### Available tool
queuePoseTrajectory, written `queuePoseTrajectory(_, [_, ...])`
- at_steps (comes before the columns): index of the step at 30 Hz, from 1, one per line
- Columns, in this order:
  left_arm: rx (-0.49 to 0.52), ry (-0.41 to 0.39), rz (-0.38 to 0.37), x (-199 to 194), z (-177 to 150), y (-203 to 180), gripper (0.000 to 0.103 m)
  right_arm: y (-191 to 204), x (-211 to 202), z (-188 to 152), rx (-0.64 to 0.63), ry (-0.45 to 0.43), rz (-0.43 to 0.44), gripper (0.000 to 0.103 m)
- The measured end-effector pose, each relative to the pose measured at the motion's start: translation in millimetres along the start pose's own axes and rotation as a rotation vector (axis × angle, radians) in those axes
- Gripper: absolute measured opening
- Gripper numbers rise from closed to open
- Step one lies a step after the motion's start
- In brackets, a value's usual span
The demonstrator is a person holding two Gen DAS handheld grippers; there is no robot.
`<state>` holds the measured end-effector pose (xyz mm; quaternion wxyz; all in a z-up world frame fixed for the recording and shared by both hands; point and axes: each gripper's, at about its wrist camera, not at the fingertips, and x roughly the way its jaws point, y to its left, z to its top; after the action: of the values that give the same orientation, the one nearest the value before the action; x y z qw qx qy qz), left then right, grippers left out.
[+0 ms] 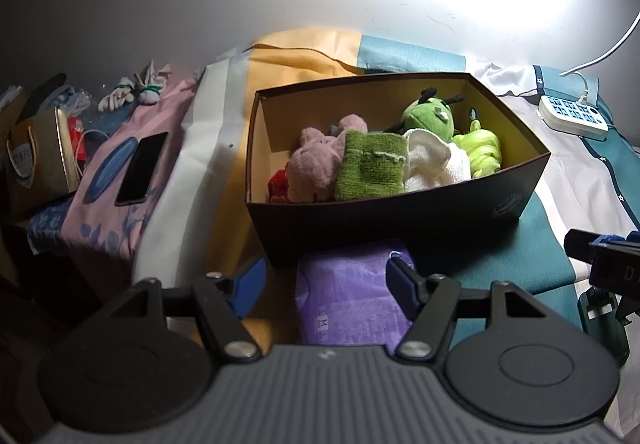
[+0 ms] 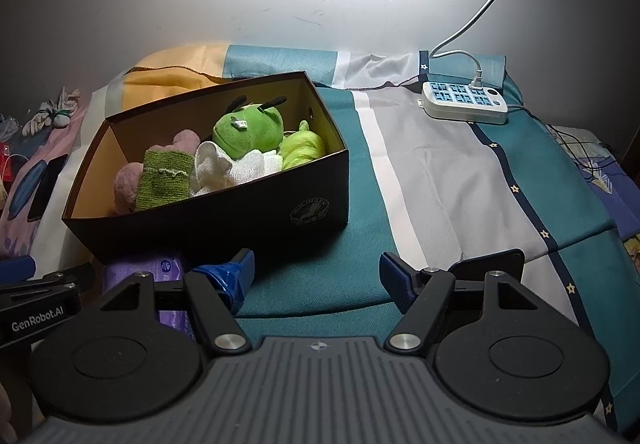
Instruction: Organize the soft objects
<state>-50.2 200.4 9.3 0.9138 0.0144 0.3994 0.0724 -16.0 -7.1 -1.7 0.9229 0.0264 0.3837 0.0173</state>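
— Striped bedding in teal, white and yellow is spread under everything, with a plain wall lit by a bright glare behind. How are the grippers seen?

— The left gripper (image 1: 326, 278) is held with its jaws apart above a purple pack (image 1: 348, 304); the pack lies between the fingers, but whether it is touched cannot be told. The right gripper (image 2: 316, 274) is likewise spread, with only teal cloth between its fingers.

— And the soft things?

— They are gathered in the dark box (image 1: 400, 220), just beyond the purple pack. Inside, a pink plush (image 1: 316, 164), a green knitted cloth (image 1: 370, 172), a white cloth (image 1: 434, 164), a green frog toy (image 1: 430, 116) and a bundle of lime yarn (image 1: 482, 148) are packed side by side.

— What is seen farther out?

— A white power strip (image 2: 464, 104) with its cord is laid to the right of the box, well apart. A dark phone (image 1: 142, 168) is laid on pink fabric to the left, near a paper bag (image 1: 38, 160).
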Motion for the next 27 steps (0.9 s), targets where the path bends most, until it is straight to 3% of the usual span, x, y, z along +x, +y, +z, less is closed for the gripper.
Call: queuePoseTrajectory(27, [0.002,-0.025,-0.024,2,0,15,0.068,16,1,-5,0.001,-0.006,0.010,0.055])
